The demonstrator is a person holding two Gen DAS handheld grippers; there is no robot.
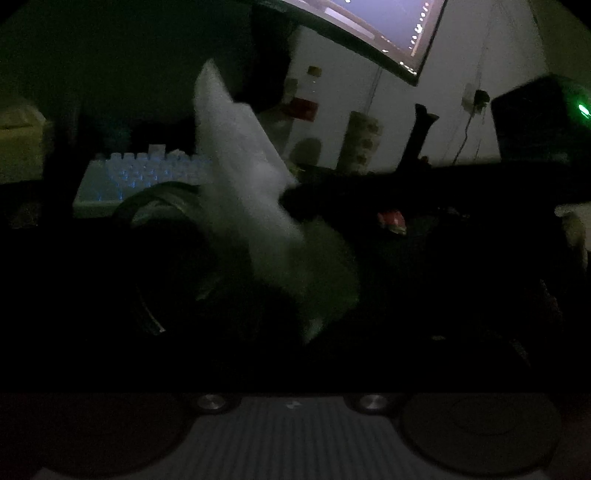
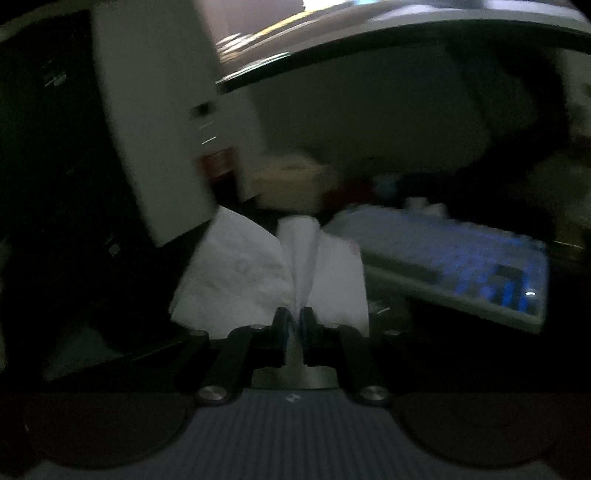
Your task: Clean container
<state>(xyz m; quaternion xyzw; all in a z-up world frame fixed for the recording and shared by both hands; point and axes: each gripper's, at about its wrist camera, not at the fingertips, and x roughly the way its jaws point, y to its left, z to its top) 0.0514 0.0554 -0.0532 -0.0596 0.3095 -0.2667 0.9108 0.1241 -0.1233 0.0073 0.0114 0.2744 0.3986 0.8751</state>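
Observation:
The scene is very dark. In the left wrist view a dark round container (image 1: 162,236) fills the centre left, with only glints of its rim showing. A white tissue (image 1: 243,173) stands in front of it and hangs down past its right side. My left gripper's fingers are lost in the dark, so their state and any hold on the container are unclear. In the right wrist view my right gripper (image 2: 294,319) is shut on the pinched middle of the tissue (image 2: 251,273), which fans out to both sides. The container does not show in that view.
A white keyboard (image 1: 122,177) (image 2: 461,266) with blue backlight lies on the dark desk beyond. A monitor (image 1: 369,33) hangs above. A white computer tower (image 2: 159,129) stands at the left, and a black speaker (image 1: 535,122) with a green light stands at the right.

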